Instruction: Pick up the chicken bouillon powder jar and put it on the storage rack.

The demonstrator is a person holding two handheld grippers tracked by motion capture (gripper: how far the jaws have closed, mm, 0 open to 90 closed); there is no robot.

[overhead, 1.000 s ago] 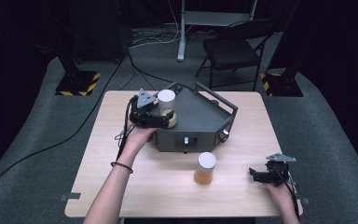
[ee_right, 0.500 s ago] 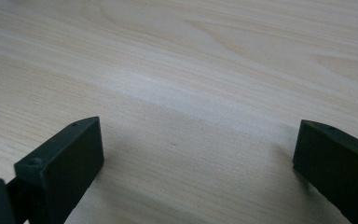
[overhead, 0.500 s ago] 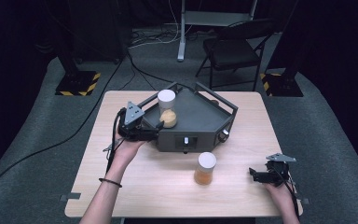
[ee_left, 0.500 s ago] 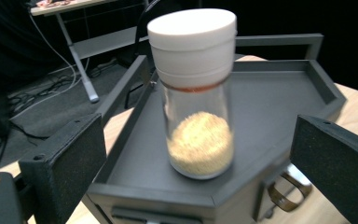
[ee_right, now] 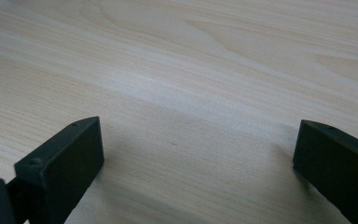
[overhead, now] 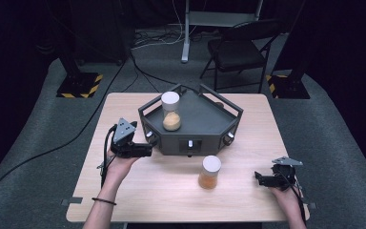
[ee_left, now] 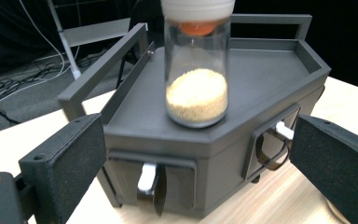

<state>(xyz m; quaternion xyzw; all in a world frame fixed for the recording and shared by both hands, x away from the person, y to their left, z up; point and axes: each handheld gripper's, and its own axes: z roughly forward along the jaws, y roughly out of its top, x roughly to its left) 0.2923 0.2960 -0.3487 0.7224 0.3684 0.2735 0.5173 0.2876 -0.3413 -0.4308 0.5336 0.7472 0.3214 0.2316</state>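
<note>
On wooden table [overhead: 171,186]: dark tray [overhead: 205,119] (black room).

— What sits ahead of the right gripper [ee_right: 196,163]?
— Bare light wooden tabletop [ee_right: 191,70], grain running across.
— And the jaws?
— Two black jaws spread wide, nothing between them, just above the wood.

folding chair [overhead: 240,52], hazard-striped bases [overhead: 81,86], floor cables [overhead: 147,40]
</note>
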